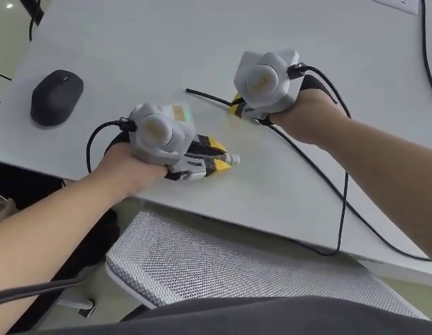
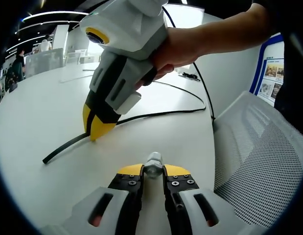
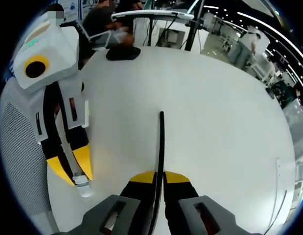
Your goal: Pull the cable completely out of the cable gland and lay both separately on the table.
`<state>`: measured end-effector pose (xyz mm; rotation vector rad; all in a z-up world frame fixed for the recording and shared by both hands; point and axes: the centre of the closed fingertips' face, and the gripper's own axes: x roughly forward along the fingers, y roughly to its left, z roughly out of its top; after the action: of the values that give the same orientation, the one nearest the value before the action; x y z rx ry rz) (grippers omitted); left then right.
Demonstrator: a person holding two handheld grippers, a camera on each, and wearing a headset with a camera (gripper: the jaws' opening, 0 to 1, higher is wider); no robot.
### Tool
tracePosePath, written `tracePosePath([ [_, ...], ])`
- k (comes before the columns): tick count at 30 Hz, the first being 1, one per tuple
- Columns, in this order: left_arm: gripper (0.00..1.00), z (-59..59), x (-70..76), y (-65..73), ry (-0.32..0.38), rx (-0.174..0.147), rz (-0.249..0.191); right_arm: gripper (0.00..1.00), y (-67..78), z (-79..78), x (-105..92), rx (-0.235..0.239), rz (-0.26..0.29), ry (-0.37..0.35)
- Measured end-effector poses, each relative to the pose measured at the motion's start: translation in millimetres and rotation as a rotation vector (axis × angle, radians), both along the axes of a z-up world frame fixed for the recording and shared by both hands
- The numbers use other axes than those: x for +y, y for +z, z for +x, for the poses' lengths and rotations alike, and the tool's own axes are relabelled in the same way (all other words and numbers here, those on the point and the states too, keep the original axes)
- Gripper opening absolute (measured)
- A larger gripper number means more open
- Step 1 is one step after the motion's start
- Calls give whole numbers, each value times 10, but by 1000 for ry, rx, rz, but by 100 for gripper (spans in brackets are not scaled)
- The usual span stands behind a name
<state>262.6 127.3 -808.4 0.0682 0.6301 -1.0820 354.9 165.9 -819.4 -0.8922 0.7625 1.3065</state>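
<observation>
1. The cable gland (image 2: 152,161) sits pinched between the jaws of the left hand-held gripper (image 2: 152,171), low over the near edge of the counter (image 1: 167,42). No cable runs through it.
2. In the head view the cable gland (image 1: 231,160) juts from the left hand-held gripper (image 1: 219,157) toward between 3 and 4 o'clock, its long axis in line with the jaws.
3. The cable (image 1: 202,94) is clamped by the right hand-held gripper (image 1: 236,106). Its free end points away toward between 9 and 10 o'clock, low along the counter.
4. In the right gripper view the cable (image 3: 161,147) runs straight to 12 o'clock from the right hand-held gripper (image 3: 159,177), with the cable gland (image 3: 82,187) apart at about 9 o'clock.
5. The two parts look separated, so the judgement is that only the laying down remains. Each hand-held gripper already carries its own piece, so neither needs to reach across.
</observation>
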Motion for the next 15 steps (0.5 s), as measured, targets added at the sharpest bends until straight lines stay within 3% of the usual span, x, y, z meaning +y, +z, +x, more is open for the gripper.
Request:
tracePosePath([
  [7,16,3,4,-33,-3,-12,34,4,2,12,-8,-15,-10,-6],
  [15,17,-20,-10,-33,-4,-14,42,10,10,44,-20,-25,-10,-25],
])
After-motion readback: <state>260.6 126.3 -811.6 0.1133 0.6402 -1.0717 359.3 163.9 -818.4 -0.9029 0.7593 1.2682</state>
